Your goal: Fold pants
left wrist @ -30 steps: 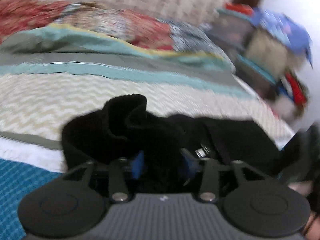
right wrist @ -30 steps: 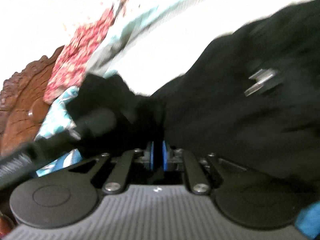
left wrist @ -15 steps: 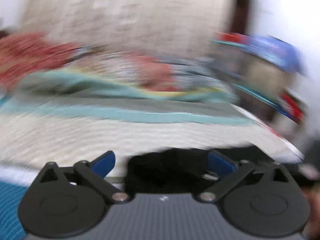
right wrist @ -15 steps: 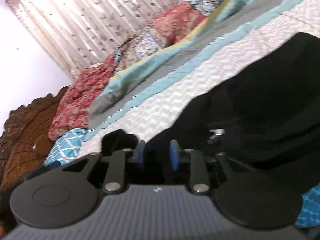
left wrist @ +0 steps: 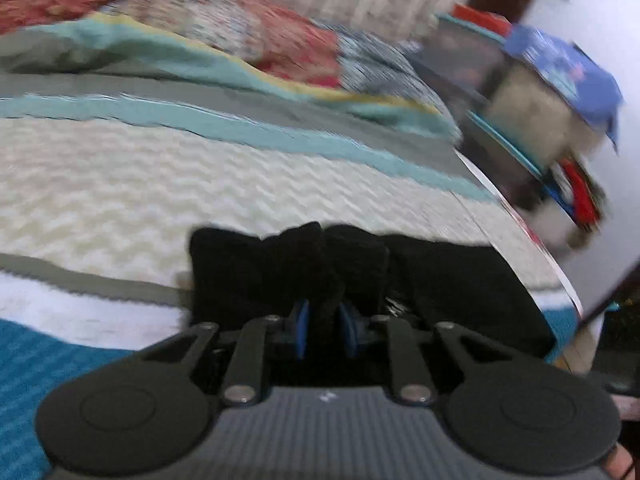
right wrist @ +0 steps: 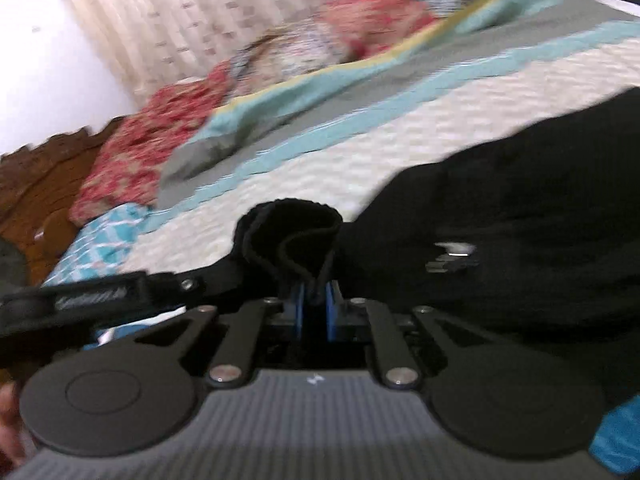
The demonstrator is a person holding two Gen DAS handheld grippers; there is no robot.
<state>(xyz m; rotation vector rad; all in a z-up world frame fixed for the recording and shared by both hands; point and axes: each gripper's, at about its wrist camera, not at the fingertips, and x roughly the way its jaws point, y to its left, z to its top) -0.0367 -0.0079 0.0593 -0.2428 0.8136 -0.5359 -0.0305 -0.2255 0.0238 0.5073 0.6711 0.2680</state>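
Observation:
The black pants (left wrist: pixel 452 284) lie bunched on the cream chevron bedspread (left wrist: pixel 160 200) near the bed's right edge. My left gripper (left wrist: pixel 323 330) is shut on a thick fold of the black pants, its blue pads pressed on the cloth. In the right wrist view the pants (right wrist: pixel 520 208) spread to the right, with a metal clasp (right wrist: pixel 452 258) showing. My right gripper (right wrist: pixel 313 312) is shut on a rolled hem of the pants (right wrist: pixel 292 236). The left gripper's black body (right wrist: pixel 100 292) shows at the left.
A folded teal, grey and yellow blanket (left wrist: pixel 168 60) and red patterned pillows (left wrist: pixel 280 36) lie at the back. Stacked boxes and clutter (left wrist: pixel 540 92) stand right of the bed. A carved wooden headboard (right wrist: pixel 36 200) is at the left in the right wrist view. Curtains (right wrist: pixel 160 20) hang behind.
My left gripper opened half a second ago and has shut again on a fold of the pants. My right gripper loosened slightly and has closed again on the hem.

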